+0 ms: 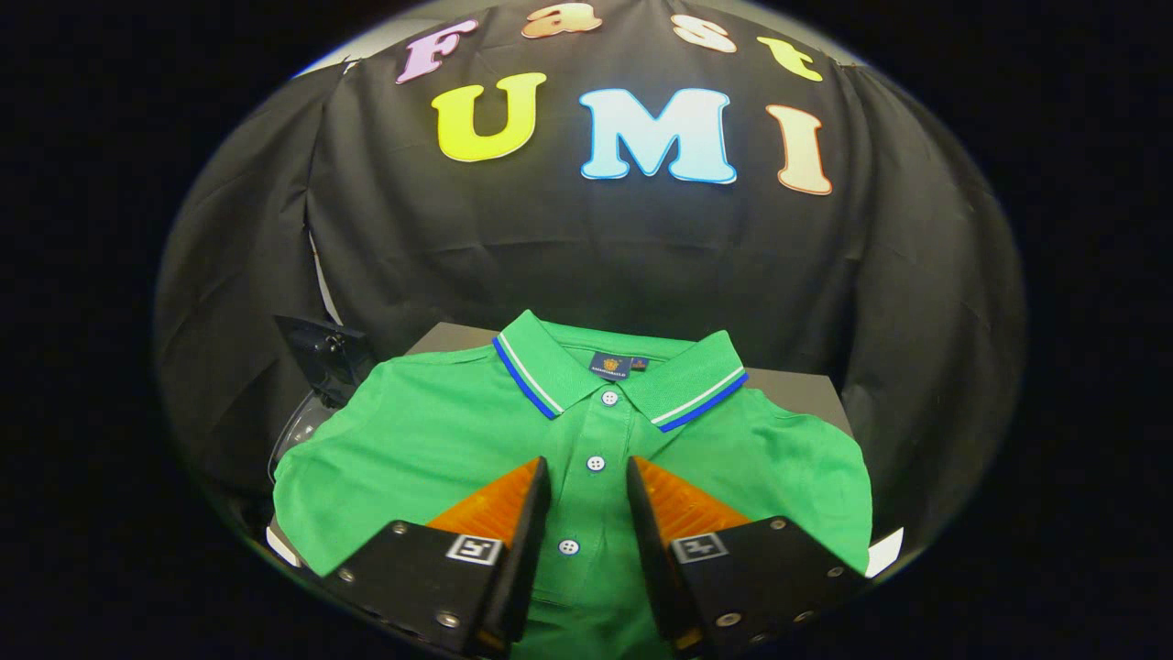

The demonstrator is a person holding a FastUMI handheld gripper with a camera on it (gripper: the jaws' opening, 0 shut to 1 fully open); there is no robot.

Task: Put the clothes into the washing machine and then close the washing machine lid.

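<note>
Nearest the camera, the gripper (588, 472) hangs low over a green polo shirt (422, 449), its two fingers parted by a narrow gap and closed on nothing. Between the fingers runs the shirt's button placket (596, 463), with one white button showing level with the fingertips and another further back between them; whether the fingers touch the cloth cannot be told. Just beyond the fingertips sits a third button, and past that the shirt's collar (550, 371), trimmed with blue and white stripes and spread open, with a small dark label inside the neck. The shirt lies flat, front up, covering most of a dark surface (797, 390) whose bare edge shows behind the shirt's right shoulder. At the shirt's left shoulder, a dark bracket (321, 353) and a curved clear part (298, 431) peek out. Behind the shirt hangs the black cloth wall (586, 247).
</note>
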